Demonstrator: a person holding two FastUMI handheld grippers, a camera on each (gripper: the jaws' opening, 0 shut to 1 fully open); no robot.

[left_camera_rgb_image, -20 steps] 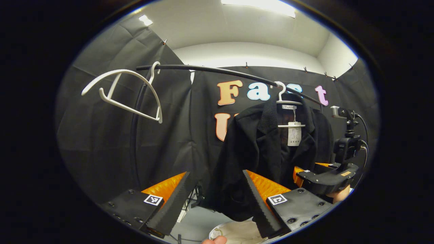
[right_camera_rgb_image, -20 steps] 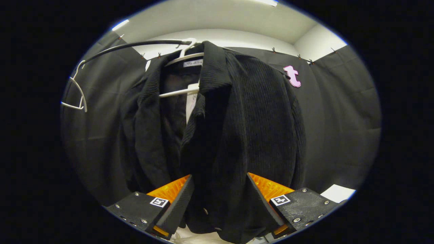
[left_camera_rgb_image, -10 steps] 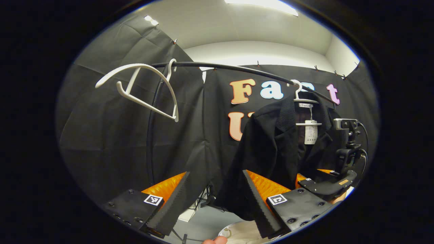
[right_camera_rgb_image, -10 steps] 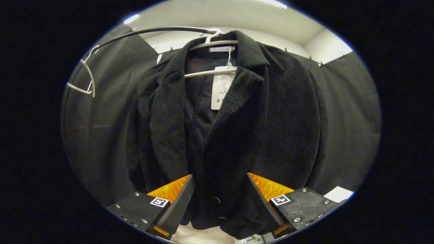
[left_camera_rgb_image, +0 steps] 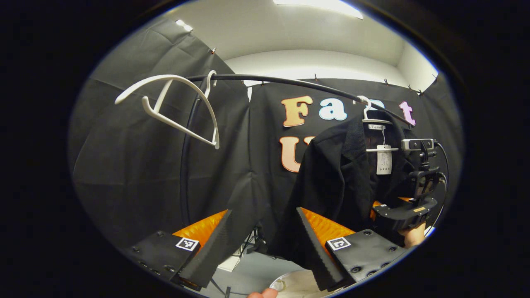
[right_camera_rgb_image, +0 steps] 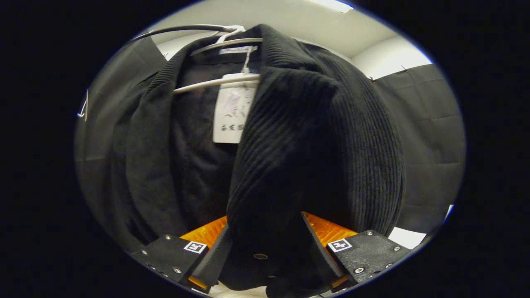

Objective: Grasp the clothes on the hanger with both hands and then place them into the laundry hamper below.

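On rail [left_camera_rgb_image: 290, 82]: black jacket [right_camera_rgb_image: 306, 136], white hanger [right_camera_rgb_image: 215, 82] | right gripper [right_camera_rgb_image: 265, 248] spread around front panel, pre-grasp | left gripper [left_camera_rgb_image: 261, 244] spread beside hem, unclamped

Little here can be read. A white paper tag [right_camera_rgb_image: 232, 118] hangs from the white hanger [right_camera_rgb_image: 215, 82] inside the black jacket [right_camera_rgb_image: 314, 136]; it carries a row of dark characters, too blurred to make out. The woven neck label [right_camera_rgb_image: 237, 50] bears script lettering that is illegible. In the left gripper view the same tag [left_camera_rgb_image: 384, 159] is too small to read.
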